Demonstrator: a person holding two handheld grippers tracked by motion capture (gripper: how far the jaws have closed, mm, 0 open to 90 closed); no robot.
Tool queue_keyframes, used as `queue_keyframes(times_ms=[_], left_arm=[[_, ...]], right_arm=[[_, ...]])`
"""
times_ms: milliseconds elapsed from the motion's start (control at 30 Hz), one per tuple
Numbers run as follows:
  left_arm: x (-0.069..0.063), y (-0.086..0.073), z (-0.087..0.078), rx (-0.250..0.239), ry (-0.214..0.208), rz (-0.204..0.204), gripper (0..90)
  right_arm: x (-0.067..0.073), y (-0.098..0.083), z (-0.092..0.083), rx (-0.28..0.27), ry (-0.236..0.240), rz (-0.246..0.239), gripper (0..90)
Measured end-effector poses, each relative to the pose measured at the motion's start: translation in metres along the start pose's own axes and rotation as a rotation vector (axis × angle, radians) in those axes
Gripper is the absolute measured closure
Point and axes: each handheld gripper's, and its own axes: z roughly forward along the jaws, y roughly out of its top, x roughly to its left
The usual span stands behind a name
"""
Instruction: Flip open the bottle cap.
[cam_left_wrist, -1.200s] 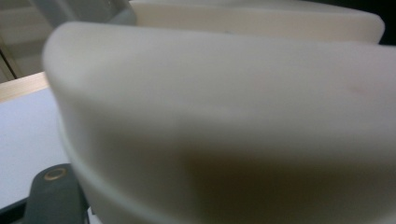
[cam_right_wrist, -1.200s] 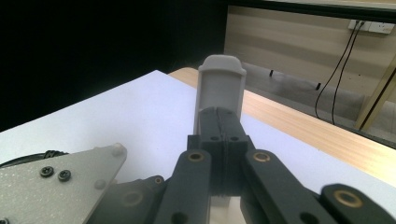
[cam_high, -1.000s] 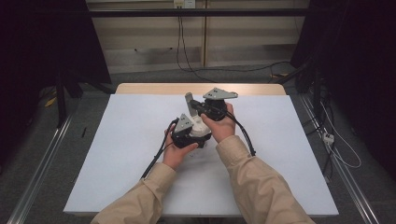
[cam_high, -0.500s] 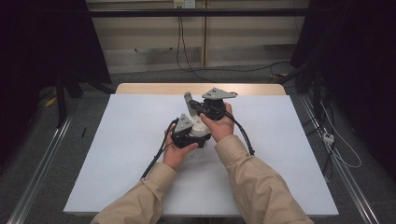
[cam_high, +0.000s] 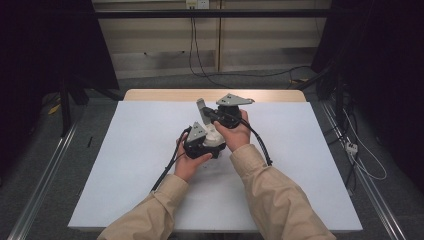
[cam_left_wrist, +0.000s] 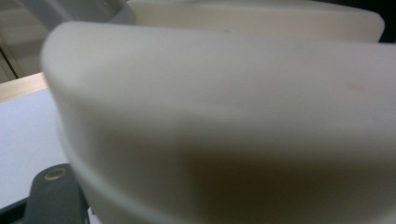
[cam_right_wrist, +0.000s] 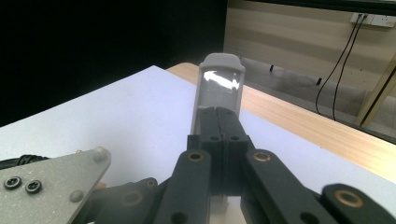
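Observation:
Both hands hold their grippers close together over the middle of the white table top (cam_high: 125, 170). My right gripper (cam_high: 206, 114) (cam_right_wrist: 220, 116) is shut on a thin grey slab (cam_high: 201, 105) (cam_right_wrist: 218, 81), which stands upright out of its jaws and has a glossy face. My left gripper (cam_high: 212, 138) sits just below it, with a cream-white rounded piece (cam_high: 215, 134) (cam_left_wrist: 224, 116) at its front. That piece is so close to the left gripper view's camera that it hides the jaws, and the gripper appears shut on it.
A bare wooden strip (cam_high: 165, 95) runs along the table's far edge. Black cables (cam_high: 167, 167) trail from both grippers across the sheet. Metal rails (cam_high: 45, 165) flank the table on the floor, and wall cables (cam_high: 192, 45) hang behind it.

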Motion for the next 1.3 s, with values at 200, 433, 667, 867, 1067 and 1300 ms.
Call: queue_keyframes(times_ms=[200, 433, 667, 867, 1067, 1300], left_arm=[[0.0003, 0.0, 0.0, 0.0, -0.001, 0.0, 18.5], [0.0003, 0.0001, 0.0, 0.002, -0.001, 0.001, 18.6], [0.0003, 0.0001, 0.0, 0.001, -0.001, -0.002, 18.6], [-0.0003, 0.0002, 0.0001, 0.004, 0.003, 0.009, 18.6], [-0.0002, 0.0002, 0.0003, 0.003, 0.004, 0.002, 18.6], [-0.0009, 0.0002, 0.0001, 0.007, 0.005, 0.015, 18.6]], right_arm=[[0.0003, -0.0005, 0.0014, 0.0, -0.004, -0.001, 90.0], [0.0002, -0.0009, 0.0027, 0.003, -0.004, -0.002, 90.0], [0.0002, -0.0022, 0.0051, 0.017, -0.007, -0.002, 90.0], [0.0, -0.0027, 0.0059, 0.021, -0.005, -0.003, 90.0], [-0.0002, -0.0029, 0.0054, 0.036, -0.008, 0.0, 90.0], [0.0005, -0.0043, 0.0074, 0.059, -0.011, -0.002, 90.0]])
